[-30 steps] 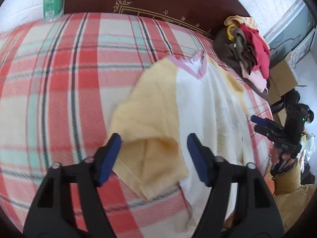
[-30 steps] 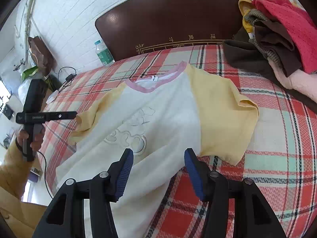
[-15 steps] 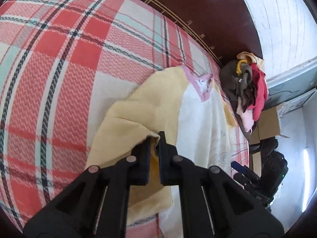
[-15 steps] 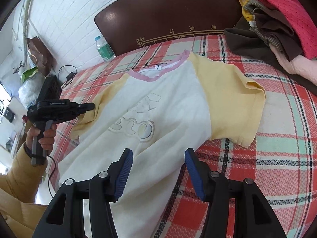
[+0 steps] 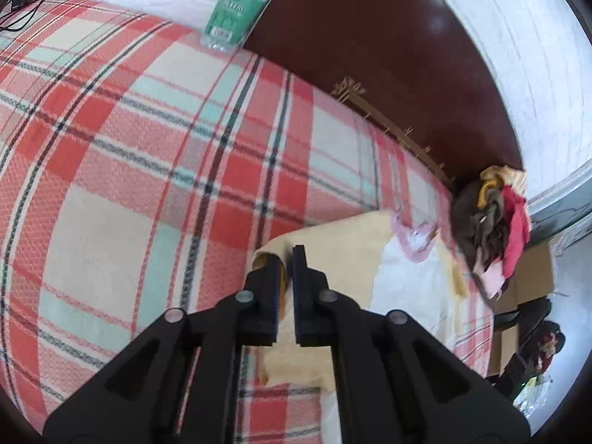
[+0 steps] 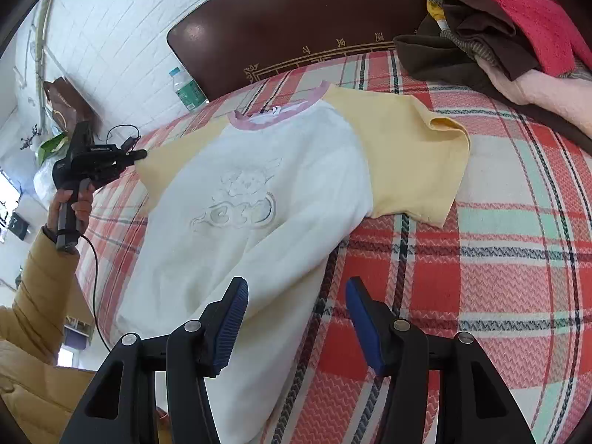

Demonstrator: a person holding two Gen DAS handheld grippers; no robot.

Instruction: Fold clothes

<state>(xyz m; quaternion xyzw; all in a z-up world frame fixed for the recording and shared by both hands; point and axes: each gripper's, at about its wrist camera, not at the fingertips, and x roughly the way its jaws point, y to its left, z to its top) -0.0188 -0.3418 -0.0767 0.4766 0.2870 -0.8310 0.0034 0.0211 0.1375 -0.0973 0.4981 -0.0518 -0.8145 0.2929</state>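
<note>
A white T-shirt with yellow sleeves and a pink collar lies face up on the plaid bed. My left gripper is shut on the shirt's yellow left sleeve and holds its edge lifted off the bed. It also shows in the right wrist view, pinching that sleeve. My right gripper is open and empty, hovering over the shirt's lower right hem. The other yellow sleeve lies flat.
A pile of clothes sits at the bed's far right, also in the left wrist view. A water bottle stands by the dark headboard. A cardboard box stands beside the bed.
My left gripper closed on the yellow sleeve and lifted and pulled it outward. My right gripper stayed open, drifting slightly over the hem.
</note>
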